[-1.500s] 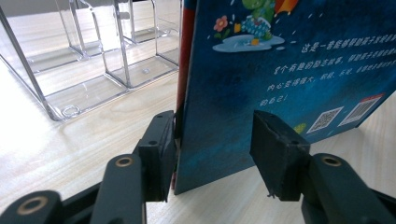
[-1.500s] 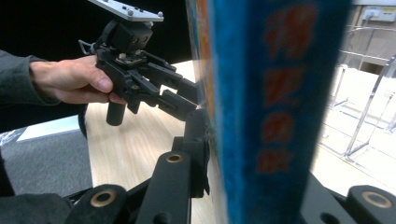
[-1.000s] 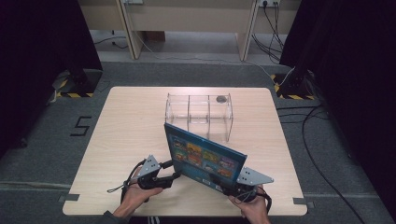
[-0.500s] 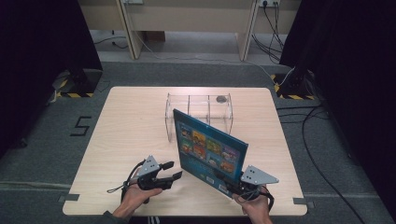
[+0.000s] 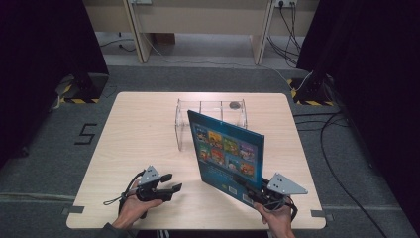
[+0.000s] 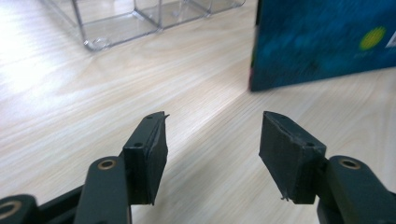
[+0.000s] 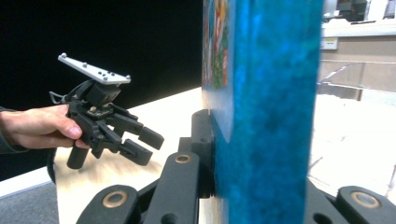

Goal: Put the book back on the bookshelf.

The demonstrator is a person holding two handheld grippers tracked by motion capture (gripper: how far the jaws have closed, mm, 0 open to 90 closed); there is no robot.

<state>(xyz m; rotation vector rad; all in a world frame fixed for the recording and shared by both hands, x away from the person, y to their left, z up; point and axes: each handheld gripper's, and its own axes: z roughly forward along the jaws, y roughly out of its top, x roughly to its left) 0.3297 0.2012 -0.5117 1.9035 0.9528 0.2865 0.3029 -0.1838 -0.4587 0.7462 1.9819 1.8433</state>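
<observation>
A blue picture book stands nearly upright on the table, cover panels facing me. My right gripper is shut on its lower right corner; in the right gripper view the jaws clamp the book edge-on. My left gripper rests low over the table, left of the book and apart from it. Its jaws have just been opening a little further and nothing is between them. The book's lower corner lies beyond its right fingertip. In the right gripper view, a hand holds the left gripper.
A clear plastic compartment box stands behind the book at the table's middle back, with a small dark round thing in a far cell. Its near corner lies ahead of the left gripper. Bare tabletop spreads to the left.
The book has tipped up from a lean to nearly upright and its lower left corner has drawn away from the left gripper. The left gripper shifted slightly.
</observation>
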